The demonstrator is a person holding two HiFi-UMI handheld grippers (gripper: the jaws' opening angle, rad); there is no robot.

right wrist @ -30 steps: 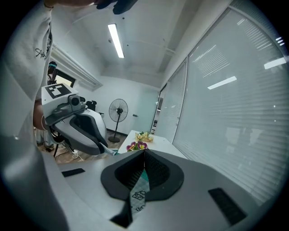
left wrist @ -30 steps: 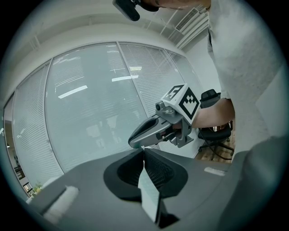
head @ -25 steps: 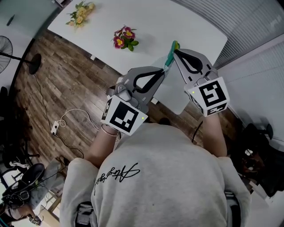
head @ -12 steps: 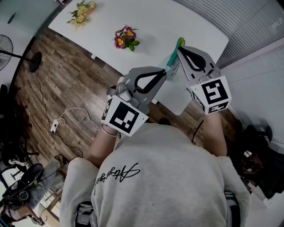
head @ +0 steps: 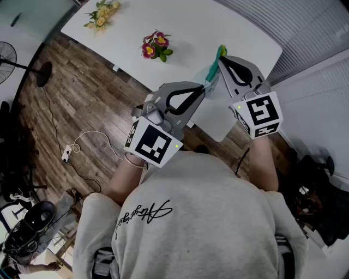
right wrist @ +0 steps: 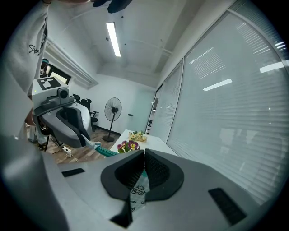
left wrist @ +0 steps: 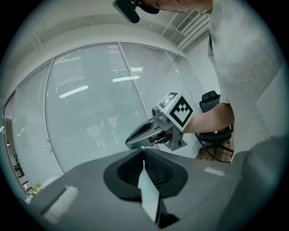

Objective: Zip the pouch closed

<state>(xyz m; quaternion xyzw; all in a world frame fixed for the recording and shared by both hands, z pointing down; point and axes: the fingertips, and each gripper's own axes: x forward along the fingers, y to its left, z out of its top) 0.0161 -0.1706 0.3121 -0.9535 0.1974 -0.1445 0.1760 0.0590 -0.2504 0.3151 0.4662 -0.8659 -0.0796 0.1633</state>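
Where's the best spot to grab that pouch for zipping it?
Probably the two ends of its green zip edge, one from each side: the pouch hangs as a thin strip, and the left hand-held gripper and right hand-held gripper are shut on it that way.

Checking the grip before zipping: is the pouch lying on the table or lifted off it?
Lifted. The pouch hangs between the left gripper and right gripper, both shut on it, above the table.

The white bench (head: 207,22) carries a pink flower bunch (head: 155,47) near its front edge and a yellow flower bunch (head: 99,13) well apart, by its left end.
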